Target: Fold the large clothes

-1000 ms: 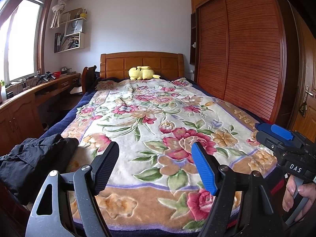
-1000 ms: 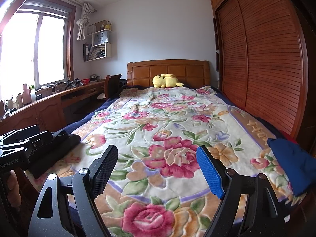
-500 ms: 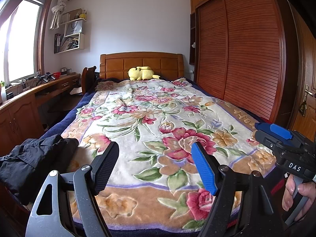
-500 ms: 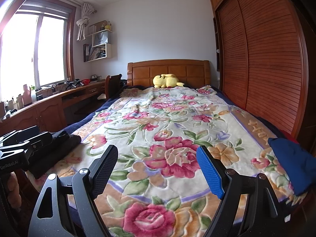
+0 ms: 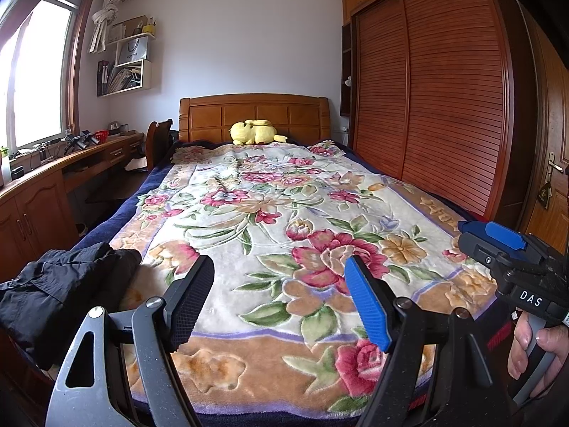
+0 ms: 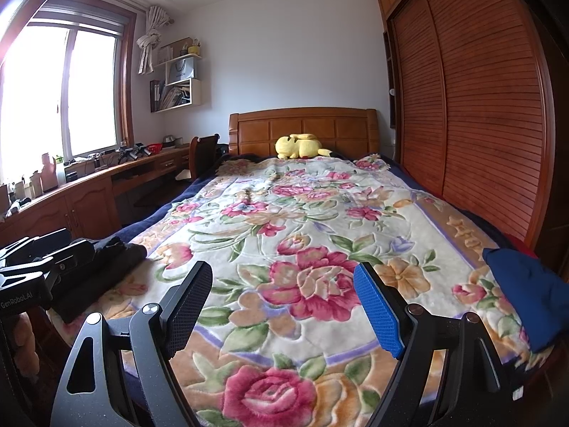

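Nothing is held yet, so the risks lie in the first grab. The black garment (image 5: 60,291) lies bunched at the bed's (image 5: 270,227) near-left corner, at about 9 o'clock in the left wrist view, and part of it seems to hang over the edge. A pull on the wrong layer would probably drag the whole heap off onto the floor rather than spread it. The fabric looks thin and slippery, so a shallow pinch may let it slide out. The plush blanket (image 5: 284,213) is thick, and a low reach could catch its pile together with the cloth. A folded blue item (image 6: 519,302) rests at the near-right corner, at about 3 o'clock in the right wrist view; whether it is clothing I cannot tell. Spreading a large garment across the middle could knock it, or the two tools could collide, since they are close side by side.

The left gripper (image 5: 281,302) hovers above the foot of the bed, pointing along its length toward the headboard (image 5: 254,115), fingers spread wide with nothing between them. The right gripper (image 6: 282,307) is level with it, aimed the same way, also wide apart and empty. The right hand (image 5: 533,348) shows at 4 o'clock in the left view, wrapped round its handle. Neither tool touches cloth. A yellow toy (image 5: 254,131) sits far off at 12 o'clock.
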Tool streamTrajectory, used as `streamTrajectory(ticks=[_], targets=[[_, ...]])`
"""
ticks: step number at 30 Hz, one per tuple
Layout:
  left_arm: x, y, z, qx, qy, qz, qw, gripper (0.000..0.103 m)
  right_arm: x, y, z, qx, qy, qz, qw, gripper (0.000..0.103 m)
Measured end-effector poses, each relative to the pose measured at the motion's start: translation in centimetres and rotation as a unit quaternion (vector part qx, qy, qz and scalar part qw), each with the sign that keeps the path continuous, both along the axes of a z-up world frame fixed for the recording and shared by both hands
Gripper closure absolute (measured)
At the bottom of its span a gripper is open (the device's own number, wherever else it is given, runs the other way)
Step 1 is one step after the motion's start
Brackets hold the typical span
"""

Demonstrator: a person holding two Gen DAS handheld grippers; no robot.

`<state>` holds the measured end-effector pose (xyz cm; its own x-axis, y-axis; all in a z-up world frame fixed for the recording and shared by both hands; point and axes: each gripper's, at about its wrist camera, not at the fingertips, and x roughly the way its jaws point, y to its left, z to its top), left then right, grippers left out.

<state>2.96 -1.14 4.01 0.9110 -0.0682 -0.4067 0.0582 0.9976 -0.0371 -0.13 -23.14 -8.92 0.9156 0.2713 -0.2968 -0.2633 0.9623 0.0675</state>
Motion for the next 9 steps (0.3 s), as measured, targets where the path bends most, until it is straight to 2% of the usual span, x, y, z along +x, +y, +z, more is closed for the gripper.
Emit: streamTrajectory(ticks=[9], targets=[[-0.04,-0.01,0.08,0.0,-0.001,-0.001,1.0,0.026,-0.16,0.11,0.26,0.002,-0.003,-0.001,1.0,0.02]])
